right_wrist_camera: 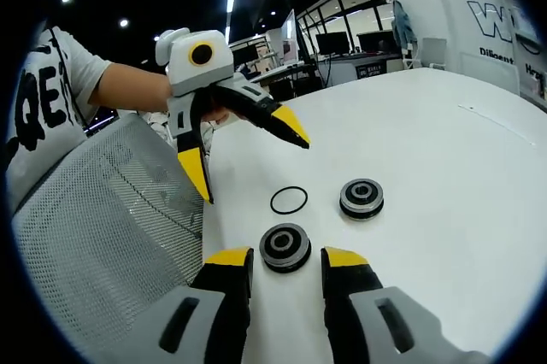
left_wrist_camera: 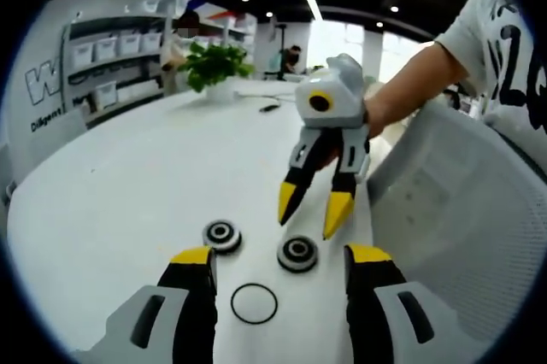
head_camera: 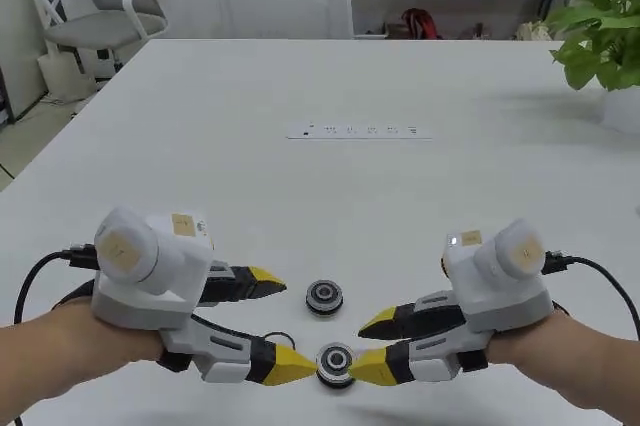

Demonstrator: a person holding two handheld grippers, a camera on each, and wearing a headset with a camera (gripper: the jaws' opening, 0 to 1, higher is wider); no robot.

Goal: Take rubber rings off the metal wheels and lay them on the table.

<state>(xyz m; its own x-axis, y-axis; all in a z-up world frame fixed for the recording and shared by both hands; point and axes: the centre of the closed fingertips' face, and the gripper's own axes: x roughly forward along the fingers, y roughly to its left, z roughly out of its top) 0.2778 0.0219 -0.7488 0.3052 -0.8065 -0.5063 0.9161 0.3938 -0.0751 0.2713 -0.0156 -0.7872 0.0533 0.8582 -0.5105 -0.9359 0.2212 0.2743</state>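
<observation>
- One rubber ring (left_wrist_camera: 254,302) lies flat on the tabletop (head_camera: 330,196), free of any wheel, so part of the task looks done.
- Two metal wheels are left. The near wheel (head_camera: 335,361) stands close to the person's edge of the tabletop. The far wheel (head_camera: 324,296) stands just beyond it, apart from it.
- The left gripper (head_camera: 297,326) comes in from the left. Its fingers (left_wrist_camera: 192,283) are spread wide and hold nothing. In the left gripper view the loose ring lies on the tabletop between them.
- The right gripper (head_camera: 357,347) comes in from the right. Its fingers (right_wrist_camera: 224,272) are apart at a moderate gap and hold nothing. In the right gripper view the near wheel sits just in front of the gap.
- In the head view the lower finger of each gripper reaches the near wheel from its own side. I cannot tell if they touch it.
- The step in hand seems to be the approach to the near wheel, to take off its ring.
- Both wheels have a dark rim, and I cannot tell surely which one carries a ring.
- For the next move, I judge that one gripper must hold the wheel firm, while a finger tip of the other hooks under the ring's edge and peels it off. The loose ring should not be pushed away.
</observation>
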